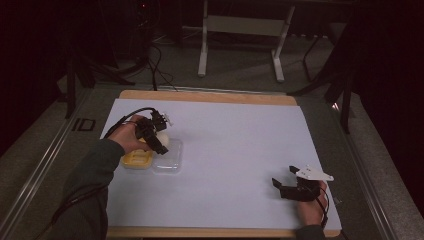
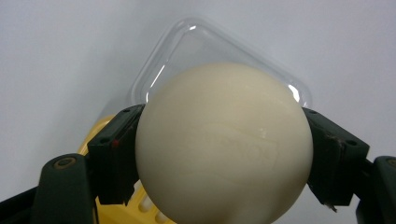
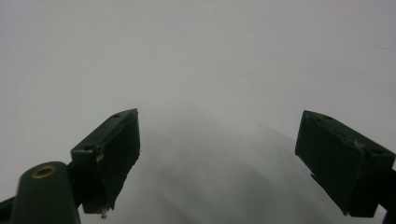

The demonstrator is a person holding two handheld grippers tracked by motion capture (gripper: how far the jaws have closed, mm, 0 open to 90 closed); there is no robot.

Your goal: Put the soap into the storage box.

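- The left gripper [image 1: 161, 141] clamps a cream ball [image 1: 163, 138], one jaw on each side of it; in the left gripper view the ball [image 2: 224, 144] bulges well past both jaws.
- The ball hangs at about 9 o'clock on the worktop [image 1: 225, 165], over the seam where a yellow tray [image 1: 136, 160] and a clear plastic lid [image 1: 169, 161] lie side by side, touching or nearly so.
- In the left gripper view the clear plastic lid [image 2: 196, 42] shows behind the ball and a strip of the yellow tray [image 2: 133, 207] below it.
- The tray sits close to the white sheet's left edge; little room is left on that side.
- The right gripper [image 1: 286, 183] rests at about 4 o'clock, near the sheet's right and near edges, jaws spread wide and holding nothing.
- In the right gripper view only bare white sheet lies between and ahead of the right gripper [image 3: 217, 163] jaws.
- Between the two grippers, the middle of the sheet is a broad open stretch, running up to 12 o'clock.
- A wooden border [image 1: 210, 96] frames the sheet at the far and near edges.
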